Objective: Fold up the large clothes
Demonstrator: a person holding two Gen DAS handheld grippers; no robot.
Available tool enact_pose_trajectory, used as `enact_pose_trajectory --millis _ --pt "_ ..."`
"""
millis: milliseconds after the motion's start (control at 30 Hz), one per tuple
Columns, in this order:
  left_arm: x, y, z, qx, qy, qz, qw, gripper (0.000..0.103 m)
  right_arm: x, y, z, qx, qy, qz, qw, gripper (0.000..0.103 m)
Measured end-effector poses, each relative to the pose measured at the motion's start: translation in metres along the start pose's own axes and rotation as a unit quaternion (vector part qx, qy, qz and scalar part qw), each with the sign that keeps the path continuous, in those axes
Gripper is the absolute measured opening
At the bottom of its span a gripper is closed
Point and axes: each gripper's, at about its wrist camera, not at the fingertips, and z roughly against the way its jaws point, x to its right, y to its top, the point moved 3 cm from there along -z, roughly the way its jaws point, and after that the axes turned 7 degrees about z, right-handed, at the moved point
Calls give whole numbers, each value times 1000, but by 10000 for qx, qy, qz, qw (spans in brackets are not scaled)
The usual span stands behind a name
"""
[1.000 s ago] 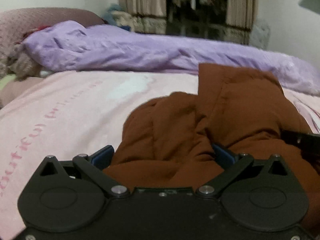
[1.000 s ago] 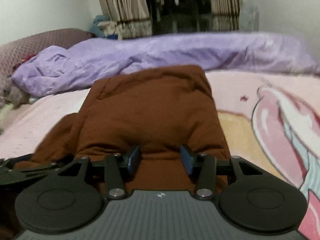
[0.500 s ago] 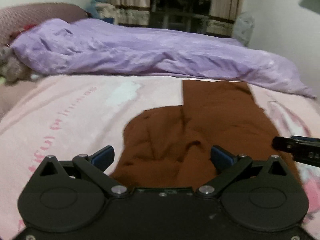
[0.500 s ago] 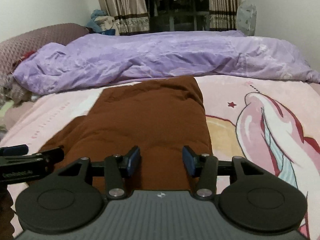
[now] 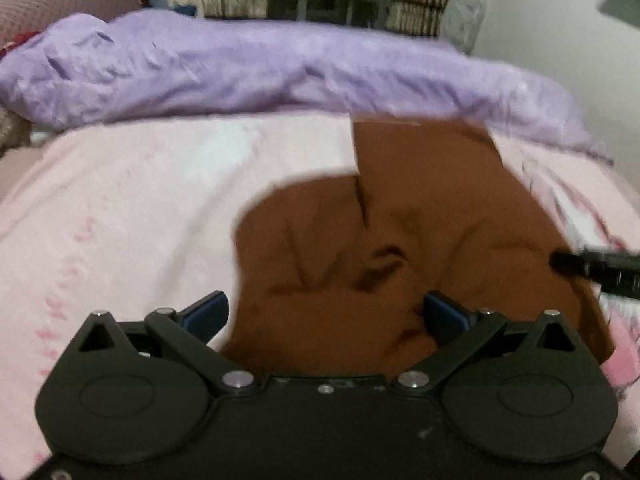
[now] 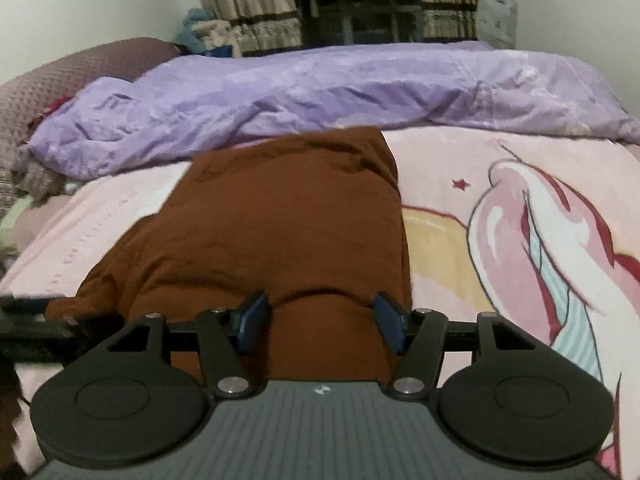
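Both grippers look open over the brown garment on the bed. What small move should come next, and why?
Probably lower the left gripper and close it on the rumpled near-left part of the brown garment. The right side lies as a fairly flat strip, but the left bulges out in creases over the pink sheet. The right gripper is open too, holding nothing.

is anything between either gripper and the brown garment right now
Nothing visible. The brown garment lies on the pink bedsheet, directly ahead of both open grippers: the left gripper and the right gripper. The purple duvet sits beyond the garment, not in the way.
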Motion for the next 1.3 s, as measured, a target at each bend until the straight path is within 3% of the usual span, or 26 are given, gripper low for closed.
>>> enact_pose_trajectory --millis 67,200,233,333,400,767,1033,1067,1133,1233,1300 --pt "-19 16 -1 6 -31 311 9995 103 14 3 -1 4 3 -156 9999 83" --pt "-56 31 -39 -569 248 1138 9916 103 33 4 -18 -225 293 -236 9990 89" --pt "-60 31 -53 -897 149 1240 9881 103 36 4 -23 -280 396 -242 9985 93" --pt "-49 22 -85 -1529 -690 1340 9767 103 41 5 -40 -460 854 -226 9950 103" --pt "-40 16 -104 -1675 -604 1319 9751 103 42 6 -58 -647 1191 -265 9904 103" --pt "-27 23 -123 -1326 -474 1215 9825 103 20 13 -90 -895 934 -266 9912 103" --pt "-23 14 -120 -842 -390 1255 9877 102 20 5 -88 -715 861 -235 9934 103" --pt "-24 14 -119 -799 -444 1272 9877 98 20 5 -87 -710 851 -248 9935 103" --pt "-26 13 -113 -752 -809 1360 9845 64 17 7 -84 -640 843 -213 9942 103" --pt "-24 14 -105 -624 -1108 1268 9837 38 11 14 -67 -412 887 -87 9952 70" --pt "-18 14 -101 -518 -1134 1260 9842 30 11 15 -61 -290 874 -153 9956 61"
